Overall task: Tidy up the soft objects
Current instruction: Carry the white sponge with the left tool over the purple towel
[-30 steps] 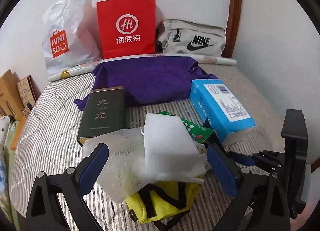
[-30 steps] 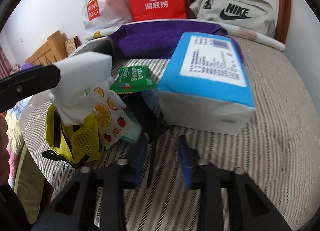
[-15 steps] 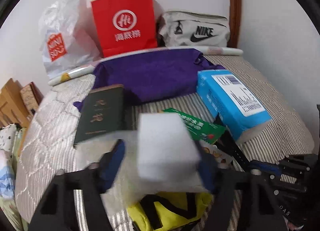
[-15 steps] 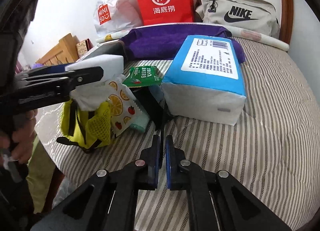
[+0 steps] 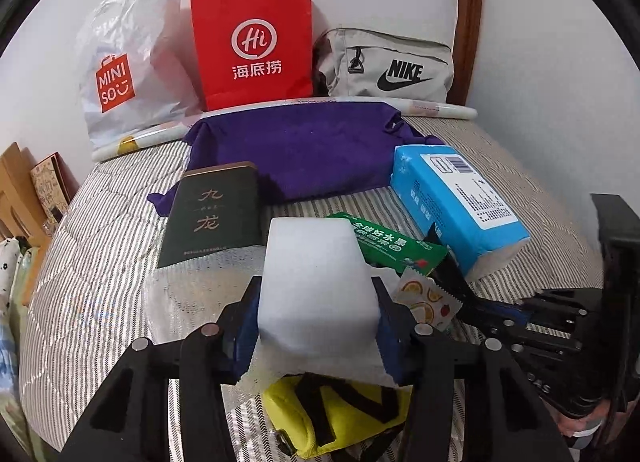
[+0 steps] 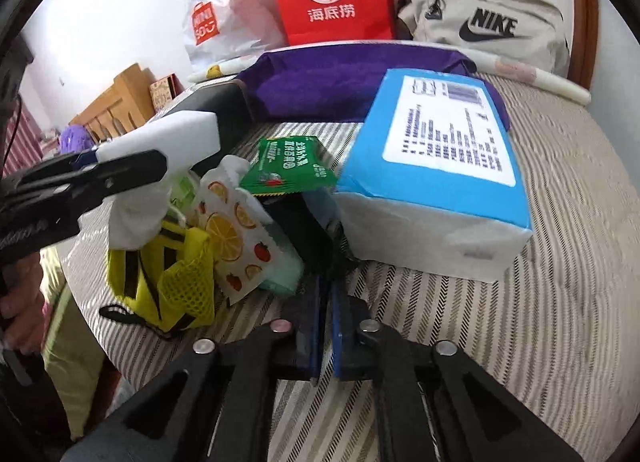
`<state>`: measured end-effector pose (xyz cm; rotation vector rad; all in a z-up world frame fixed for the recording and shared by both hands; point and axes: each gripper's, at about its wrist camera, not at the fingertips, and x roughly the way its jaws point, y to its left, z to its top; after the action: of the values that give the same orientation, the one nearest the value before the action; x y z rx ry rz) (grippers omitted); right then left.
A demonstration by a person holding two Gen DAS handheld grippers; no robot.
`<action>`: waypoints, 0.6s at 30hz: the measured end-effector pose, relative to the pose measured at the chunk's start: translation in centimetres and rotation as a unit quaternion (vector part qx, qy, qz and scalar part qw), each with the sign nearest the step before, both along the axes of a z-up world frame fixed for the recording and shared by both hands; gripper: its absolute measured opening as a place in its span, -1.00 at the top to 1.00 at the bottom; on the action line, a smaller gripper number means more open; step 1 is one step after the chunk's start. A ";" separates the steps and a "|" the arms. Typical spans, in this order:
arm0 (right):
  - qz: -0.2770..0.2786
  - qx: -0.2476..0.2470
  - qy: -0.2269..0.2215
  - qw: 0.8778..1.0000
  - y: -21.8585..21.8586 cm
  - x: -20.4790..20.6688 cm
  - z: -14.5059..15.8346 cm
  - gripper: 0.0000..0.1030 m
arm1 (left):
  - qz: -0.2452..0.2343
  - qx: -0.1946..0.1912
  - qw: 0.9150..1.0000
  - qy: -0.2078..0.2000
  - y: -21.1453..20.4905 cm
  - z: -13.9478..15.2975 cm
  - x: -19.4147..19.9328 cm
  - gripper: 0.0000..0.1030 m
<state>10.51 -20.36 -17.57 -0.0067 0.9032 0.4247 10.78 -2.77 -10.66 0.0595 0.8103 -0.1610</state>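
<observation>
The left gripper (image 5: 318, 326) pinches a white foam block (image 5: 316, 282) between its blue pads, one pad pressed against each side. The block sits above a yellow mesh bag (image 6: 168, 274), with thin white wrapping sheet (image 5: 320, 362) draped beneath it. Right of the block lie a green snack packet (image 5: 396, 246) and a fruit-print pouch (image 6: 232, 238); farther right stands a blue tissue pack (image 6: 432, 178). Behind the block rest a dark green box (image 5: 212, 214) and a purple cloth (image 5: 300, 146) on the striped bed (image 6: 520, 322). The right gripper (image 6: 325, 326) has its fingers pressed nearly together on a black strap (image 6: 320, 250) beside the tissue pack.
</observation>
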 end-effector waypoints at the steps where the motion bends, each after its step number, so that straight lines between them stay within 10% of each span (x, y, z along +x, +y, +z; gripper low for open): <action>1: 0.001 0.001 -0.002 1.000 -0.2 -0.4 0.2 0.94 | -0.001 -0.002 1.000 -0.001 0.1 0.0 -0.1 0.06; 18: -0.005 0.007 0.023 1.000 -1.8 -0.9 -0.7 0.86 | 0.030 -0.005 0.999 -0.014 3.6 1.0 -2.6 0.07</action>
<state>9.65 -22.17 -18.31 0.0203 0.9448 0.4224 8.17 0.88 -9.62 0.0278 0.7827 -0.1083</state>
